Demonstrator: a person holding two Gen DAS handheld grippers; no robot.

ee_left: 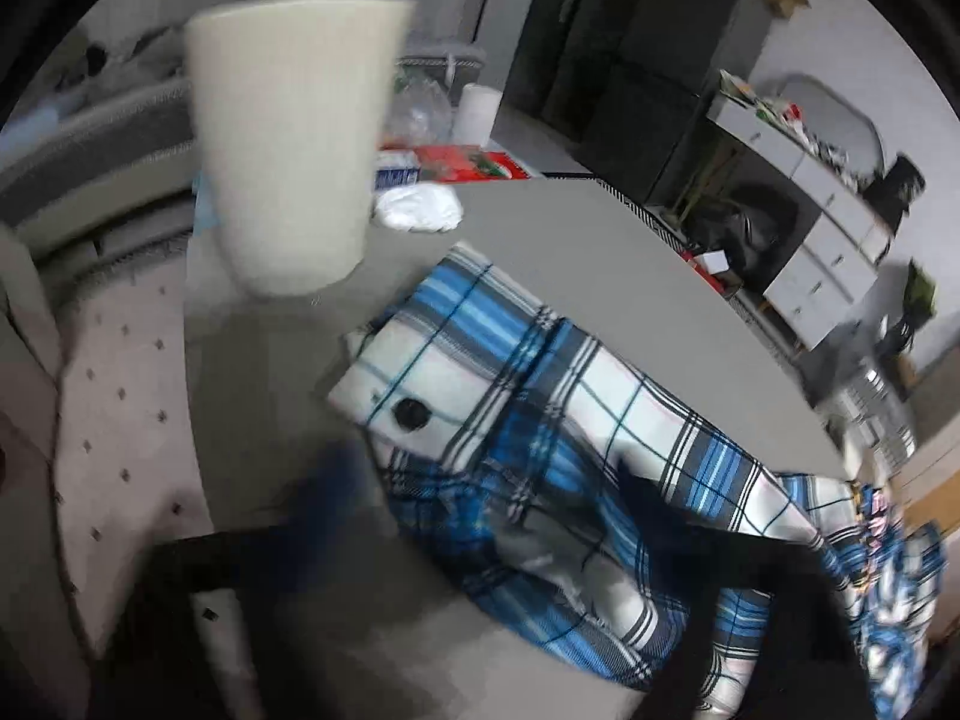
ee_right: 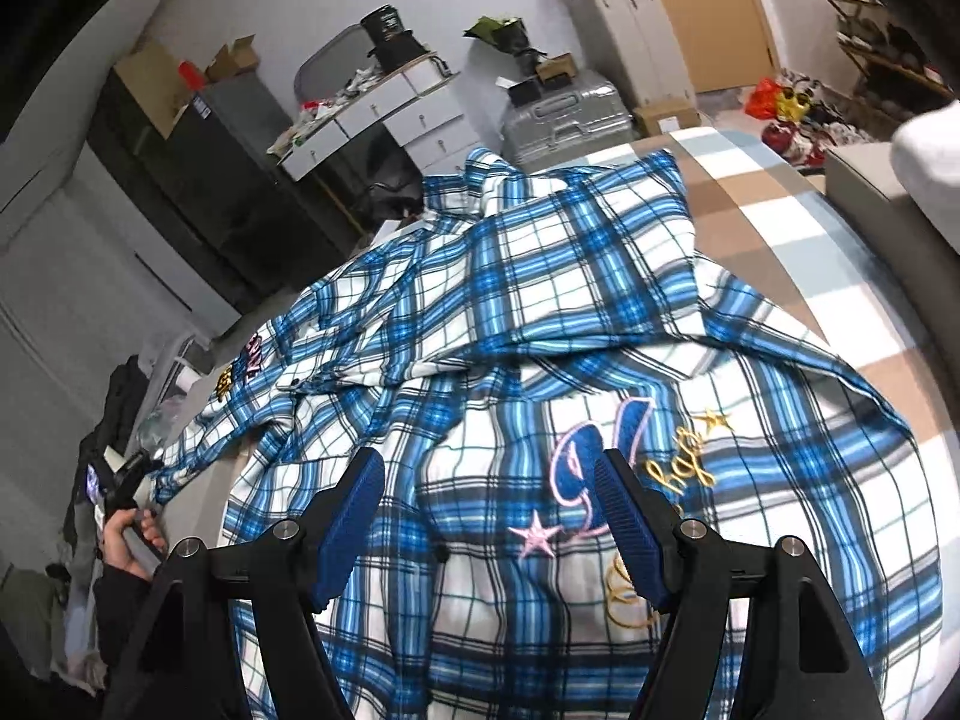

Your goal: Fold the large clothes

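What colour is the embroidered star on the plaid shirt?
Pink, on the blue-and-white plaid shirt; the embroidered star shows best in the right wrist view.

Walls: pale grey-white wall [ee_right: 288, 12] behind the furniture.
Cabinet: tall black cabinet [ee_right: 198, 180], cardboard boxes [ee_right: 162, 84] on top.
Drawer unit: white drawer unit [ee_right: 384, 114], cluttered top, beside the black cabinet.
Luggage: silver suitcase [ee_right: 564, 120] on the floor; beige cases [ee_right: 636, 42] upright behind it.
Door: tan wooden door [ee_right: 714, 6] at the far right.
Surface: grey surface [ee_left: 600, 264], far edge near the cabinet.
Seating: pale tufted upholstery [ee_left: 120, 408] at the surface's left edge.
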